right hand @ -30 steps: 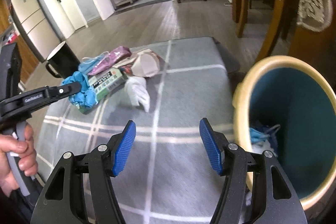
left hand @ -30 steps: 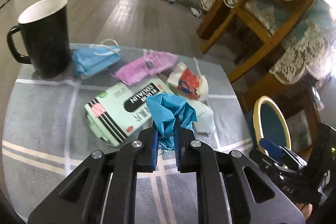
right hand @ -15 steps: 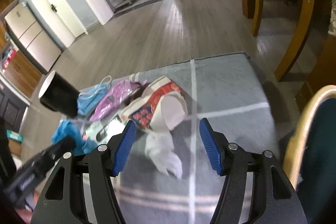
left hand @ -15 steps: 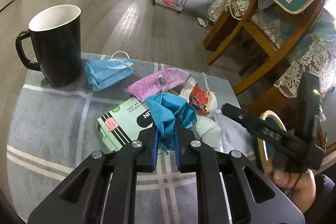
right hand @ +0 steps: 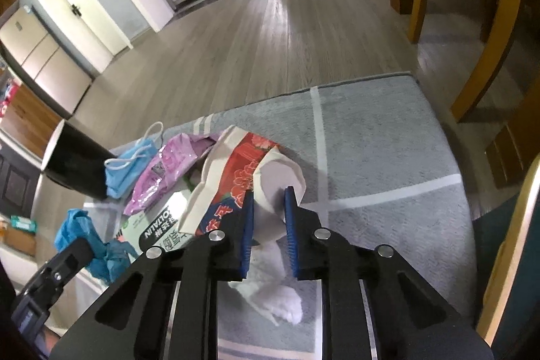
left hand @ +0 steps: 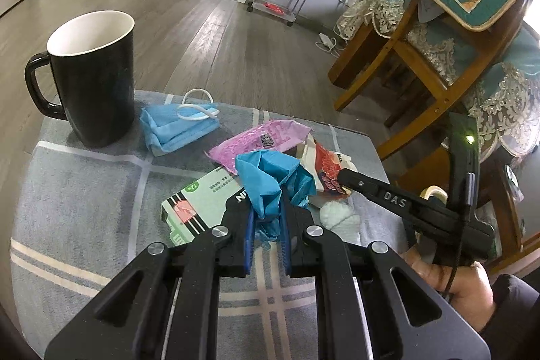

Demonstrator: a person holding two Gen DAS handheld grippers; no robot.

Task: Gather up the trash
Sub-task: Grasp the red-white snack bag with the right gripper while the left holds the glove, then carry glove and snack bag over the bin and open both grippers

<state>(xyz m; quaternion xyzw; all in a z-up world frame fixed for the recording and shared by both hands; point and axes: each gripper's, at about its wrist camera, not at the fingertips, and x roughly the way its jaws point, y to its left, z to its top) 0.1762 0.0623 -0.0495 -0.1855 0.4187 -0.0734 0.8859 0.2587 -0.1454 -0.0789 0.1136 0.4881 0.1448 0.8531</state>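
Left tool [left hand: 266, 225]: clamped on crumpled blue glove [left hand: 270, 181], raised over the table's [left hand: 84, 211] middle.
Right tool [right hand: 268, 225]: closed on the white paper cup [right hand: 270, 188] atop the litter pile.
Bin [right hand: 506, 242]: past the table's right edge, nearer the right tool; path clear.
Remaining: mask [left hand: 179, 127], pink wrapper [left hand: 260, 140], box [left hand: 199, 204], tissue [right hand: 276, 299].

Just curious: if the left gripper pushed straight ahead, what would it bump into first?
Probably the green-and-white carton lying just beyond the crumpled blue plastic that the left gripper pinches; depth is hard to judge.
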